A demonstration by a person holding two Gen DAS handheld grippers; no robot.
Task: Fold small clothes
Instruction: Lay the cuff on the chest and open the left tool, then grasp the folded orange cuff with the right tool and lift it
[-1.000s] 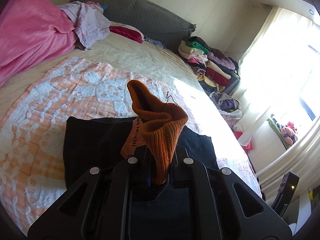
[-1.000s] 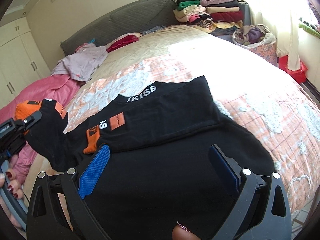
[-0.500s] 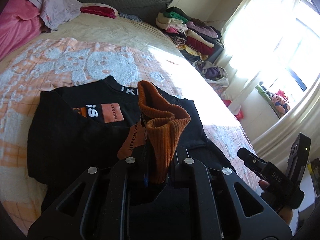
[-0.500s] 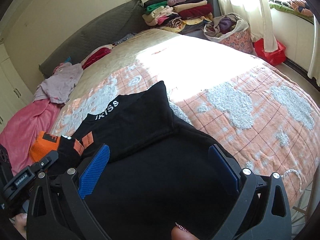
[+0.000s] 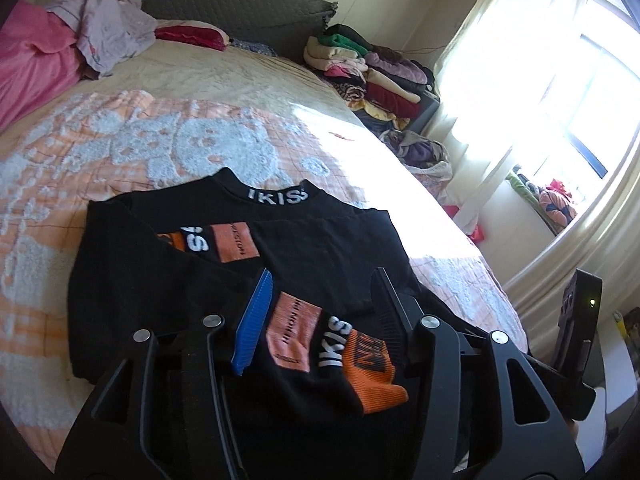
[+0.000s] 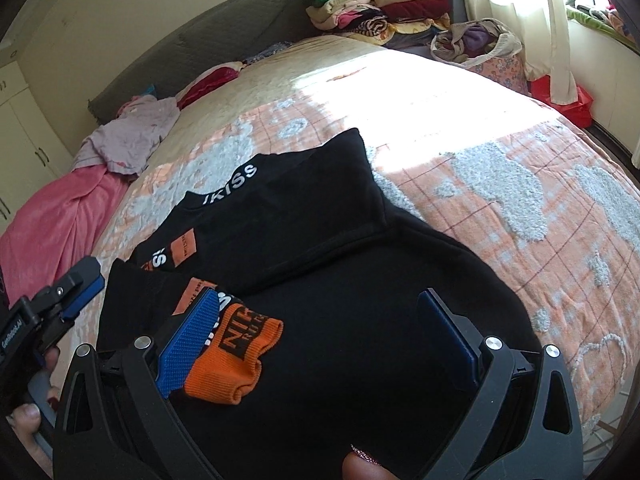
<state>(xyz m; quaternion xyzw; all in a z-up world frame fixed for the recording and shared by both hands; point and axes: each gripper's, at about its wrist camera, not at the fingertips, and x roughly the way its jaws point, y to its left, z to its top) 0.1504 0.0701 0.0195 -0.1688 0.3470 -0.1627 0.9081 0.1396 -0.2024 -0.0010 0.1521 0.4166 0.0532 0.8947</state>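
A black sweatshirt (image 5: 320, 240) with white "IKISS" lettering on its collar lies flat on the peach bedspread (image 5: 100, 140). Its sleeve is folded across the body and ends in an orange cuff (image 5: 372, 376). That cuff rests flat on the black cloth, between and below the fingers of my left gripper (image 5: 320, 312). The left jaws are opening and no pad presses on the sleeve. My right gripper (image 6: 318, 336) stands open just above the sweatshirt (image 6: 320, 220), its left blue pad (image 6: 188, 340) beside the cuff (image 6: 236, 356). The left gripper (image 6: 86, 280) shows at the left edge of the right wrist view.
A pink blanket (image 5: 32, 56) and a lilac garment (image 5: 112, 28) lie at the head of the bed. Stacked folded clothes (image 5: 360, 64) and a full laundry bag (image 5: 420, 152) stand beyond the bed's right side, by the bright window. The bed's edge drops off on the right.
The left gripper came down with the raised orange cuff, then opened. The cuff now lies flat on the sweatshirt. The right gripper moved lower and closer to the cuff.
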